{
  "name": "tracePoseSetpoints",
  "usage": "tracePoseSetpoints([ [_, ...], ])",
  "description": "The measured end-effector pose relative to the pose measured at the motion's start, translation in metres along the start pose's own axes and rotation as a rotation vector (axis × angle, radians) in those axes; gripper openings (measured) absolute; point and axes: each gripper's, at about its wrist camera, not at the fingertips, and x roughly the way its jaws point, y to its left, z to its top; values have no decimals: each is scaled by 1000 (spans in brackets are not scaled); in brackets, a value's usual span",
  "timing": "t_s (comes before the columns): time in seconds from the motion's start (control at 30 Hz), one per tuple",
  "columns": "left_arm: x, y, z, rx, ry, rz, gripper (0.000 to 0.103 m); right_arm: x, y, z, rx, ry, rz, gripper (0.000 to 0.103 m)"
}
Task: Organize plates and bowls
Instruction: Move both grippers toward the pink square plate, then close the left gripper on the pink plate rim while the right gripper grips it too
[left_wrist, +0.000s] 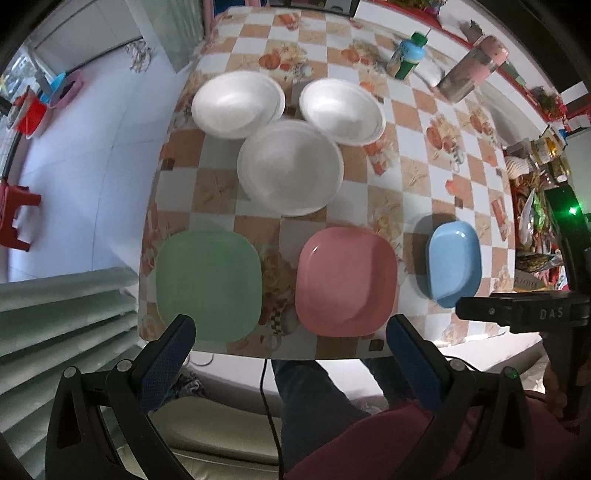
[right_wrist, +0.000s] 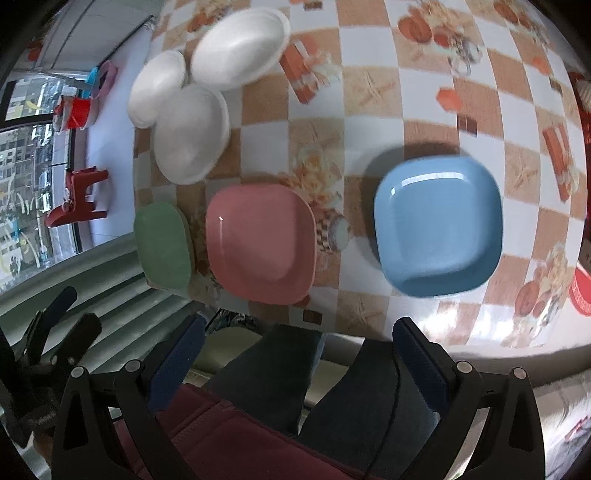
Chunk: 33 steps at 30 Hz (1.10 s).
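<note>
Three square plates lie in a row near the table's front edge: a green plate (left_wrist: 207, 284) (right_wrist: 162, 245), a pink plate (left_wrist: 345, 280) (right_wrist: 260, 242) and a blue plate (left_wrist: 455, 263) (right_wrist: 437, 225). Behind them sit three white foam bowls: left (left_wrist: 236, 104) (right_wrist: 157, 88), right (left_wrist: 341, 110) (right_wrist: 240, 50) and a nearer middle one (left_wrist: 290, 171) (right_wrist: 190, 134). My left gripper (left_wrist: 291, 332) is open and empty, above the front edge between the green and pink plates. My right gripper (right_wrist: 299, 336) is open and empty, over the front edge before the pink and blue plates.
The checkered tablecloth (left_wrist: 417, 122) covers the table. A green-capped bottle (left_wrist: 406, 55) and a pink-lidded steel flask (left_wrist: 471, 68) stand at the back right. Packets crowd the right edge (left_wrist: 535, 206). A red stool (left_wrist: 14, 210) stands on the floor to the left. The person's legs (right_wrist: 317, 373) are below.
</note>
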Motion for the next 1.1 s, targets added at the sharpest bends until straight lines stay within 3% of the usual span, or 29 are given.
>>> tracePoseSetpoints([
  [0.23, 38, -6, 1, 102, 18, 97, 103, 23, -19, -10, 80, 45, 19, 103],
  [0.53, 78, -4, 13, 120, 55, 73, 103, 70, -30, -21, 177, 129, 114, 103],
  [0.7, 92, -8, 20, 110, 51, 85, 103, 87, -20, -14, 163, 89, 109, 103],
  [0.87, 104, -6, 21, 126, 45, 172, 103, 112, -18, -4, 135, 24, 70, 103],
  [1.1, 112, 0, 19, 81, 45, 177, 103, 125, -12, 9, 92, -27, 29, 103],
])
